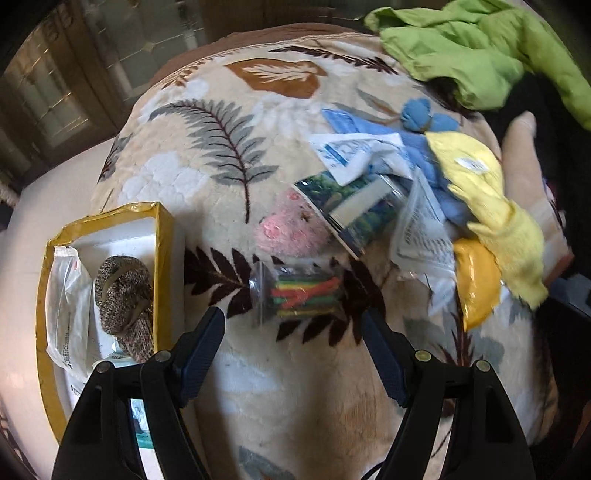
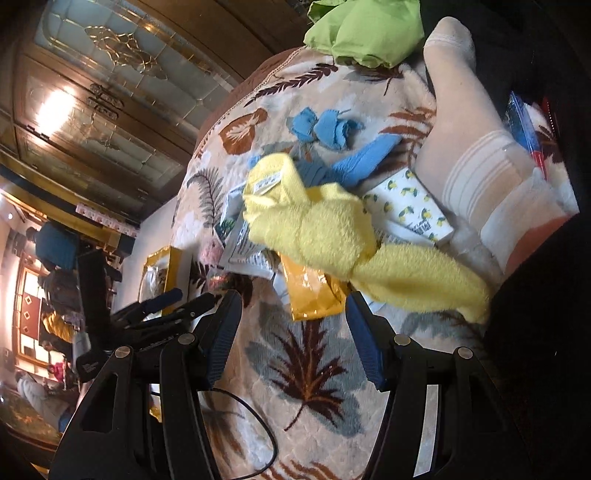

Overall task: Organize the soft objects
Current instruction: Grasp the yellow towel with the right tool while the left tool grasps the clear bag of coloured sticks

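The yellow cloth [image 2: 332,236], fluffy and crumpled with a small white label near one end, lies on a leaf-patterned blanket [image 2: 306,369] just ahead of the right gripper [image 2: 291,321], slightly to its right and not touching its pads. That gripper's jaws stand wide apart with nothing between them. Directly ahead of it, closest to the fingertips, sits a shiny yellow packet [image 2: 310,291], partly under the cloth. Beyond the cloth are blue fabric pieces [image 2: 325,129] and a green garment [image 2: 362,33].

The left gripper [image 1: 293,326] is likewise wide open and empty, hovering over a clear bag of coloured strips [image 1: 299,295] just ahead of its tips. To its left stands a gold-edged box [image 1: 162,236] holding a knitted brown item [image 1: 123,295].
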`<state>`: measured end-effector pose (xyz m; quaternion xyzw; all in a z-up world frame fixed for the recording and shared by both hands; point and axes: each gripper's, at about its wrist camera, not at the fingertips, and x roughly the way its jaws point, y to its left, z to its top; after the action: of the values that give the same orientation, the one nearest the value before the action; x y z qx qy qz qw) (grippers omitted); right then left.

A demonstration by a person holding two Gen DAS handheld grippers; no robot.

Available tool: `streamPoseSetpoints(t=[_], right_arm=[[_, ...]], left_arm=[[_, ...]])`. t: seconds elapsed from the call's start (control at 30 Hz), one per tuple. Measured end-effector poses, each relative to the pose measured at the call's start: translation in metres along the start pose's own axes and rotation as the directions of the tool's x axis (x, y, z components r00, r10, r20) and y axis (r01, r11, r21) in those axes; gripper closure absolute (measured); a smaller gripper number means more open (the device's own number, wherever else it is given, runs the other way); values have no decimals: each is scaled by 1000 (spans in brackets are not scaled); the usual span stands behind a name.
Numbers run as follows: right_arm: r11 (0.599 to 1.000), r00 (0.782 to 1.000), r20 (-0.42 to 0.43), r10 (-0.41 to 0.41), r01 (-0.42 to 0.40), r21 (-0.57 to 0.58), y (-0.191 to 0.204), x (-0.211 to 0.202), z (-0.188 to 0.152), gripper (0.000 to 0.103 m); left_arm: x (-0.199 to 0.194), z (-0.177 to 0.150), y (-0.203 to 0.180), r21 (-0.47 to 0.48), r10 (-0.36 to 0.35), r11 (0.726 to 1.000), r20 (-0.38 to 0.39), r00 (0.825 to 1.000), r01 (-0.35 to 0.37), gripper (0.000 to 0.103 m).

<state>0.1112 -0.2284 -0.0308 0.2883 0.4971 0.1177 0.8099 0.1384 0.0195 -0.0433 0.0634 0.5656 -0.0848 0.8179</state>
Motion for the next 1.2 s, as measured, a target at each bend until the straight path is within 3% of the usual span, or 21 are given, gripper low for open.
streamPoseSetpoints(t=[0.2,0.3,0.4,0.53,0.67,0.77,0.9,1.03,1.07,1.13,1.2], right_arm=[[1000,999,40,-19,19,-1,3,-4,11,44],[1000,998,55,-25,26,-13,6,-4,18,36],[997,997,49,-51,54,-50,10,-1,25,35],[989,996,27,-85,87,-117,18,6,39,35],[958,991,-11,-137,129,-255,34,23,49,35],[913,980,-29,-196,172,-369,45,35,44,35],[868,958,-5,-286,256,-425,39,51,42,35],[883,953,-55,-300,255,-393,21,66,43,39],[892,955,-50,-291,252,-375,18,65,43,50],[920,967,-49,-251,222,-324,13,59,43,54],[944,977,-46,-209,190,-270,7,52,42,56]], left_arm=[[17,9,3,-71,3,997,-30,1000,-5,27],[25,15,6,-98,9,995,-42,999,-13,27],[33,17,4,-101,10,995,-62,998,-16,27],[44,15,-2,-82,63,994,-80,995,-69,23],[48,18,-1,-100,68,992,-95,993,-77,21],[50,21,-2,-104,68,991,-107,992,-80,21],[53,25,-3,-116,69,990,-122,990,-83,21],[54,27,-4,-129,65,988,-134,989,-83,21],[55,28,-3,-136,58,988,-135,989,-77,21],[56,28,0,-159,11,987,-140,990,-33,22],[56,26,-1,-147,16,989,-134,991,-36,23]])
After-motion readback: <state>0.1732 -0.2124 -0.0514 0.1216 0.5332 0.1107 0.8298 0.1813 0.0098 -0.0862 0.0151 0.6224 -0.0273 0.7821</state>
